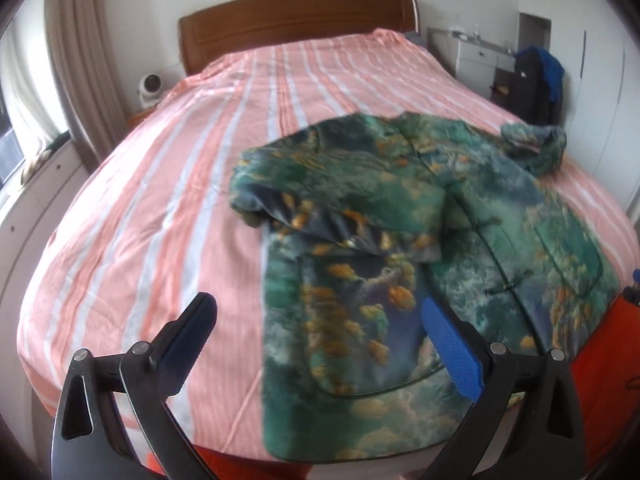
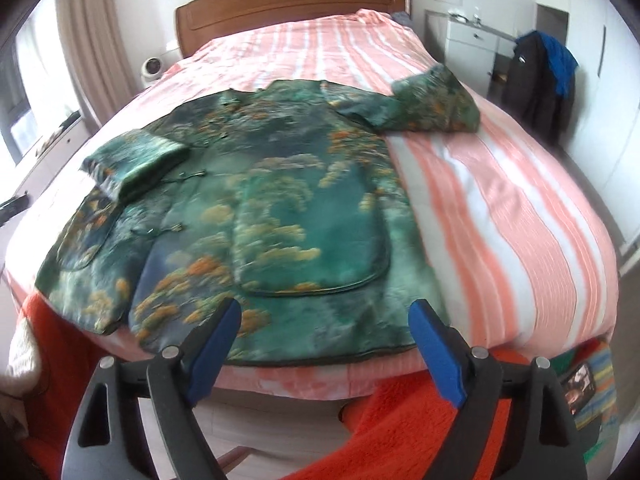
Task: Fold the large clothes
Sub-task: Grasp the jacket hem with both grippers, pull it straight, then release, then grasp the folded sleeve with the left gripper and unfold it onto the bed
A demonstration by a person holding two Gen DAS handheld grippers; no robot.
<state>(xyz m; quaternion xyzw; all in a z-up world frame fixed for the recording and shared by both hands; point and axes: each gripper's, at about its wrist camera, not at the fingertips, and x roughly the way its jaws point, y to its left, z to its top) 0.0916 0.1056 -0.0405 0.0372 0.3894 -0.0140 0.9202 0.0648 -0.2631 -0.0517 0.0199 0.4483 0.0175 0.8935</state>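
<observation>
A large green jacket with an orange and blue landscape print lies front-up on the bed, hem at the near edge. It also shows in the right wrist view. Its left sleeve is folded across the chest; it shows as well in the right wrist view. The right sleeve lies out to the side. My left gripper is open and empty above the jacket's near left hem. My right gripper is open and empty above the near hem.
The bed has a pink and white striped cover and a wooden headboard. An orange blanket hangs below the near edge. A chair with dark clothes and white drawers stand at the right. A small white fan sits at the left.
</observation>
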